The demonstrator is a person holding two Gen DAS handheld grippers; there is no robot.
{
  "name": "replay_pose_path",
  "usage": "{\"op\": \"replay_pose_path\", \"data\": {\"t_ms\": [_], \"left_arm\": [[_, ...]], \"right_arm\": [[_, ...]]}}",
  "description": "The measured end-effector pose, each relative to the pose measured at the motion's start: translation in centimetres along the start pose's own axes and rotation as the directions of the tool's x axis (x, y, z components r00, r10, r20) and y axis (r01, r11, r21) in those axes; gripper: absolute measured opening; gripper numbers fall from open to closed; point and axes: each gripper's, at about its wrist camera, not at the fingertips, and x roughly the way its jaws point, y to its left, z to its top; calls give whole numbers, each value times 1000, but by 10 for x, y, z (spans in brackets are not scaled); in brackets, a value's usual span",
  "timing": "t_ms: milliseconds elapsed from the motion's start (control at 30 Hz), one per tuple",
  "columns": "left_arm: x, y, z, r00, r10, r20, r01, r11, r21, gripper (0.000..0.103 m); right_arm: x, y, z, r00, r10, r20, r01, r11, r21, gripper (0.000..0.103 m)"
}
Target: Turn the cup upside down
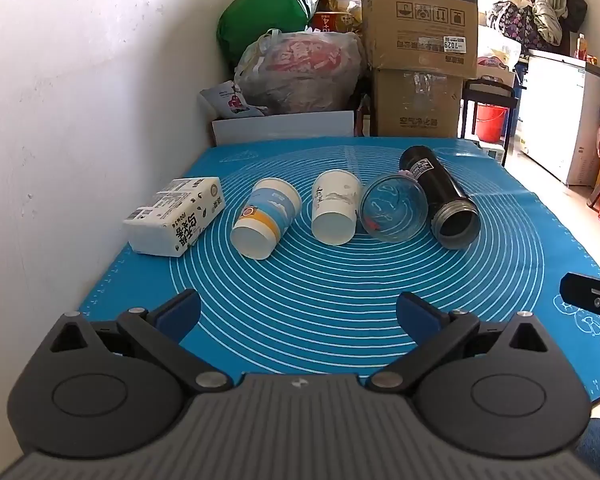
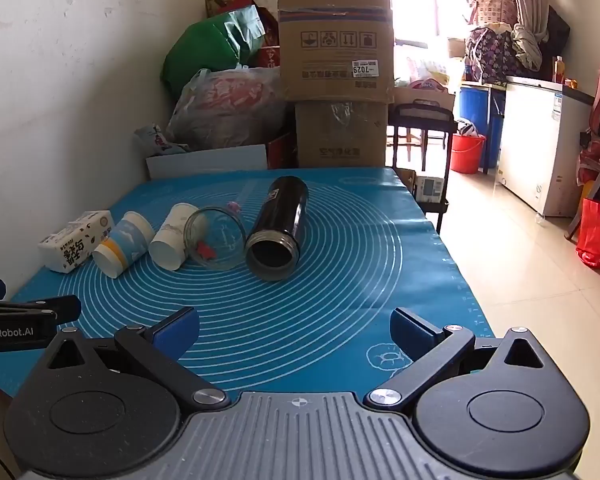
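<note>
Both tongs, the left gripper (image 1: 298,314) and right gripper (image 2: 296,328), are spread wide with nothing in them, hanging over the near edge of the blue mat (image 1: 340,296). So nothing's started, I'd say: the two paper cups (image 1: 266,218) (image 1: 336,206), the glass cup (image 1: 392,208) and the black flask (image 1: 440,196) all lie on their sides mid-mat, untouched. Picking one, grabbing it and standing it mouth-down is all left.

The left gripper (image 1: 298,316) hangs level and low, its two blue-padded fingers spread wide with nothing between them. The right gripper (image 2: 295,330) sits just beside it at much the same height, jaws likewise wide apart and empty, both pointing forward
</note>
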Motion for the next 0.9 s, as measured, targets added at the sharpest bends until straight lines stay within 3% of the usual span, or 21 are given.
{"op": "replay_pose_path", "data": {"t_ms": [900], "left_arm": [[-3,-3,-2,1000,-14,7,14,1000,23,102]], "right_arm": [[4,-1,2,1000,3,-9,-3,1000,-2,103]]}}
